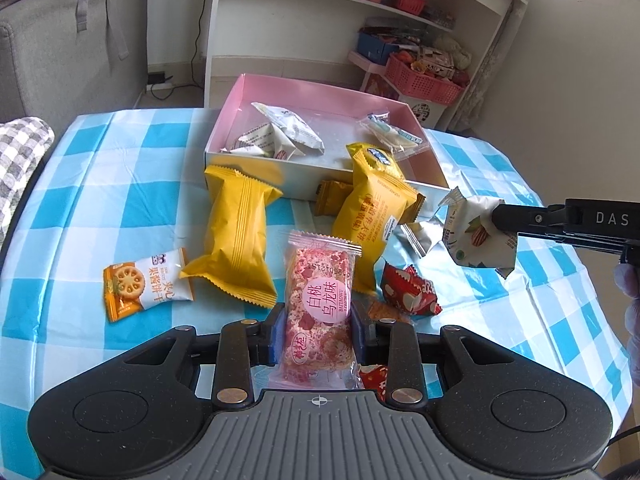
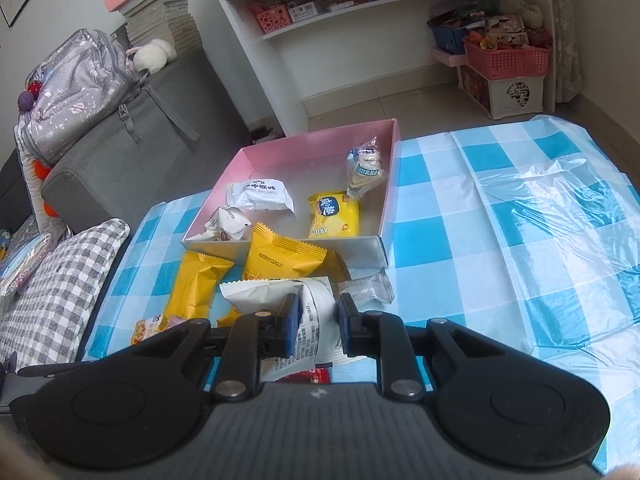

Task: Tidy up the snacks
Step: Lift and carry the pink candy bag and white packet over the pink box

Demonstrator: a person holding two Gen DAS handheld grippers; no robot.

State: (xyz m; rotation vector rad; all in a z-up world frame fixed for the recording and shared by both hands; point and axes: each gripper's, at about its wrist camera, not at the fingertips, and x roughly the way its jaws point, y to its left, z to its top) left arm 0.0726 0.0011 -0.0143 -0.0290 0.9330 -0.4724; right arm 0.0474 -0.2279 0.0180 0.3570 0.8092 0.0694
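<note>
The left gripper (image 1: 318, 334) has its jaws closed on one pink bar (image 1: 319, 312), low over the checked tabletop (image 1: 120, 152). The right gripper (image 2: 318, 322) holds one white packet (image 2: 316, 320) in its jaws, lifted above the cloth just short of the pink box (image 2: 312, 136). Inside the box lie four snacks — two white packets, one clear-wrapped biscuit (image 2: 366, 168) and one yellow pack (image 2: 334, 216). Outside, on the tabletop, sit two big yellow packs (image 1: 236, 236), one small orange-and-white biscuit pack (image 1: 146, 284), one red wrapper (image 1: 408, 290) and one silvery wrapper (image 1: 418, 232); a small orange pack (image 1: 332, 196) leans at the box's front wall.
</note>
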